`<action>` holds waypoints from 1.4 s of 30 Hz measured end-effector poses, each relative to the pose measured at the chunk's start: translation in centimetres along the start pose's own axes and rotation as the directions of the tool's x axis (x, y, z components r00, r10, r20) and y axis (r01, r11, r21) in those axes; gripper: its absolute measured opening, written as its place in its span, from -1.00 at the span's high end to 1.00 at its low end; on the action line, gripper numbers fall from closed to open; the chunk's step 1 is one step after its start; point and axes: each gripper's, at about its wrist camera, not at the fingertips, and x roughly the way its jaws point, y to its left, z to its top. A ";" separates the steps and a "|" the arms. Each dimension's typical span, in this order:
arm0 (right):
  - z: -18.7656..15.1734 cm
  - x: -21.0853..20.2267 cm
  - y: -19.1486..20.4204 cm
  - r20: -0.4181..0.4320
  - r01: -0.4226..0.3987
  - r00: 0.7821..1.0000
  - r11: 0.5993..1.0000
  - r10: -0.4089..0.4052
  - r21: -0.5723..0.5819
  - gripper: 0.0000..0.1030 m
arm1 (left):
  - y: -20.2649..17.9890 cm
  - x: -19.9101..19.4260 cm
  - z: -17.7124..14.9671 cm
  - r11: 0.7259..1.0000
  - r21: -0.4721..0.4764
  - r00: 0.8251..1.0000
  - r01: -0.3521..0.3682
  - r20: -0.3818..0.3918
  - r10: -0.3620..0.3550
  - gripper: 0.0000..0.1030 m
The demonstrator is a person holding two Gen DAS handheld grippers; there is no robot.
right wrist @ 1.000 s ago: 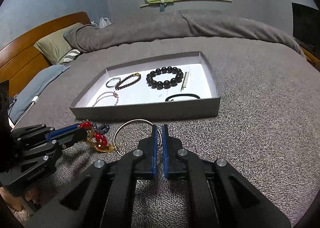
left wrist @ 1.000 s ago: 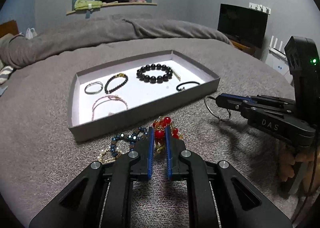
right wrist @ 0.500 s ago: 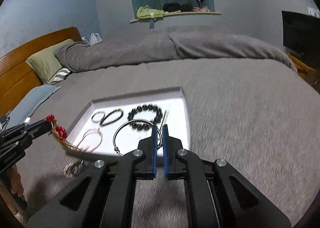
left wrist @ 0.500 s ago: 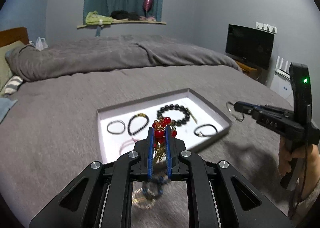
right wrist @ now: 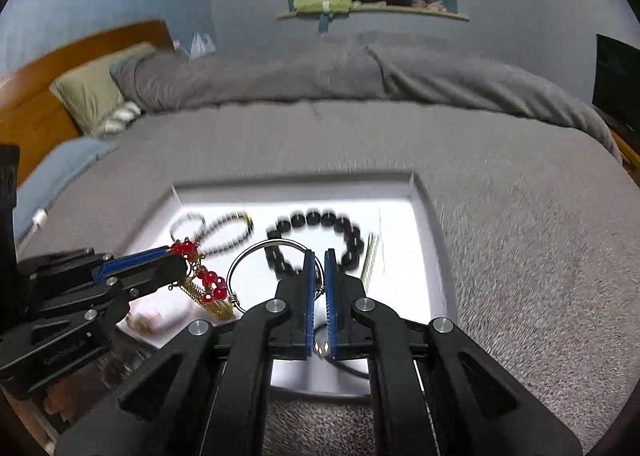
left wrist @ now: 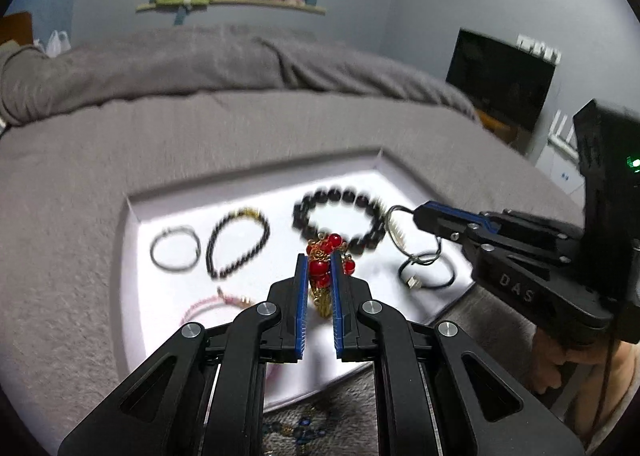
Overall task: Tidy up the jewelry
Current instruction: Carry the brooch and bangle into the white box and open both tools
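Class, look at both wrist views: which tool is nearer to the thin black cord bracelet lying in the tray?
Right. The right tool, shut on a silver ring, hangs just above the black cord bracelet. The left tool, holding the red bead piece, is further left over the tray.

the right gripper (right wrist: 319, 262), black with blue-lined fingers, fills the lower middle of the frame, its jaws nearly together and pinching a thin silver metal bangle (right wrist: 256, 256) whose loop stands up to the left of the fingertips. behind it, in the centre, a shallow grey cardboard tray with a white floor (right wrist: 434, 215) rests on a grey fleece bedspread (right wrist: 520, 236). in the tray lie a bracelet of large black round beads (right wrist: 320, 217), a bracelet of small dark beads with a gold clasp (right wrist: 230, 230) at upper left, and a pink cord bracelet (right wrist: 160, 314) at lower left. from the left edge the left gripper (right wrist: 178, 252) reaches over the tray, clamped on a red-bead and gold-chain piece (right wrist: 208, 284) that dangles below its tips.
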 end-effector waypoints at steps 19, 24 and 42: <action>-1.3 3.1 1.9 -0.119 0.030 0.992 0.994 -0.042 -0.108 0.91 | 0.6 2.4 -1.4 0.999 0.011 0.996 -0.044 -0.073 0.045 0.77; -1.5 3.1 1.7 -0.122 0.037 0.991 0.994 -0.049 -0.103 0.90 | 0.6 2.8 -1.5 0.998 0.015 0.995 -0.058 -0.079 0.059 0.77; -1.5 1.6 0.6 -0.054 0.031 0.998 0.999 -0.033 -0.038 0.90 | 0.6 3.0 -1.6 0.998 0.019 0.995 -0.068 -0.076 0.069 0.77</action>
